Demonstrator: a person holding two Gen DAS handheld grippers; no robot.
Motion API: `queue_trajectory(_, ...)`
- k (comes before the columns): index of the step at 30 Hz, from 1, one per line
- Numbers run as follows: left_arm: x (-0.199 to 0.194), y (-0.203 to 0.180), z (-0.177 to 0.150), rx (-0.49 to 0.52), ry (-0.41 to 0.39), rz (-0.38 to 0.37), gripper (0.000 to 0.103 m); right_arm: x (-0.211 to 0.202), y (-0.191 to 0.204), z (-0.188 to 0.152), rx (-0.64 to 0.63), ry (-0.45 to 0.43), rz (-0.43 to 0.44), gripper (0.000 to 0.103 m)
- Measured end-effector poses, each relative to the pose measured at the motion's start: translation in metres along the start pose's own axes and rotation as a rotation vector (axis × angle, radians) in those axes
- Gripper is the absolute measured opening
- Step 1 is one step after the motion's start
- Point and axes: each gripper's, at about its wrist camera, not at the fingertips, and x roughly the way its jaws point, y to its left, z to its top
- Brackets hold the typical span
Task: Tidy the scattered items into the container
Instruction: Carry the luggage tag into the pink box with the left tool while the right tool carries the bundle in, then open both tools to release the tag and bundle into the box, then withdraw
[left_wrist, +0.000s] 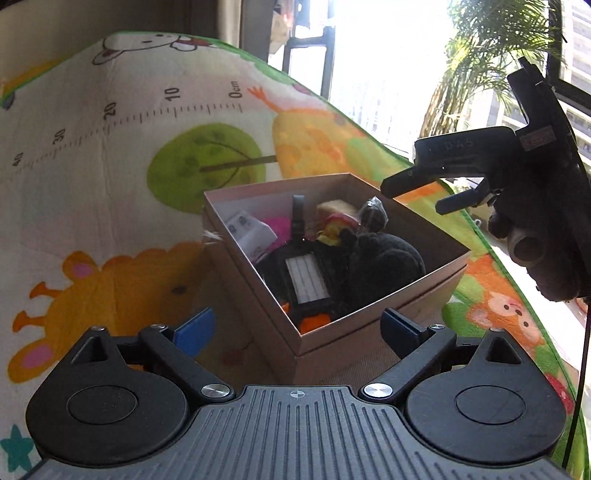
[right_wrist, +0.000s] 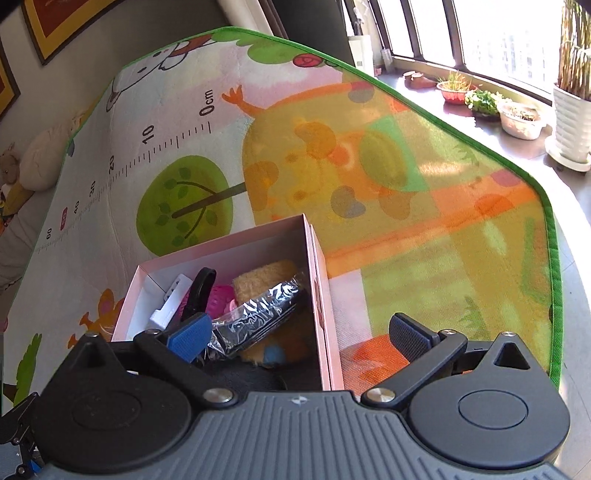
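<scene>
A pink cardboard box (left_wrist: 373, 306) sits on the cartoon play mat (left_wrist: 110, 192). It holds a black luggage tag (left_wrist: 306, 277), a black plush (left_wrist: 388, 266), a pink item, a yellow plush, a white card and a foil-wrapped item (right_wrist: 266, 306). My left gripper (left_wrist: 295, 328) is open and empty, just in front of the box's near corner. My right gripper (right_wrist: 299, 332) is open and empty above the box's right wall (right_wrist: 317, 295). In the left wrist view it (left_wrist: 424, 195) hangs above the box's right side.
The mat (right_wrist: 406, 184) has a green border and a printed ruler. Beyond its right edge is a window sill with potted plants (right_wrist: 484, 99) and a white pot (right_wrist: 572, 118). Cushions and a soft toy (right_wrist: 33, 158) lie at far left.
</scene>
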Motion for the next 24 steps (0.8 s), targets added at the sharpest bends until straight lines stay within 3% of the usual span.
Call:
queue_trajectory(4,0.004,-0.003,-0.003,-0.03,0.015,-0.049,0.1,0.015,-0.006,-0.012,0.066,0.087,0.056,0.103)
queue_trajectory(6,0.007,-0.004,-0.006,-0.045,0.027,-0.09,0.1,0.019,0.001,-0.019,0.052,0.116,0.108,0.103)
queue_trajectory(8,0.006,-0.006,-0.009,-0.048,0.025,-0.128,0.101,0.017,0.016,-0.024,-0.002,0.112,0.096,0.103)
queue_trajectory(11,0.003,-0.005,-0.011,-0.034,0.018,-0.078,0.101,0.02,0.036,-0.028,-0.049,0.12,0.085,0.103)
queue_trajectory(20,-0.025,0.048,-0.019,-0.12,-0.001,0.059,0.101,0.047,0.103,-0.031,-0.092,0.133,0.197,0.103)
queue_trajectory(24,-0.035,0.06,-0.022,-0.149,-0.006,0.087,0.101,0.055,0.123,-0.033,-0.118,0.128,0.206,0.103)
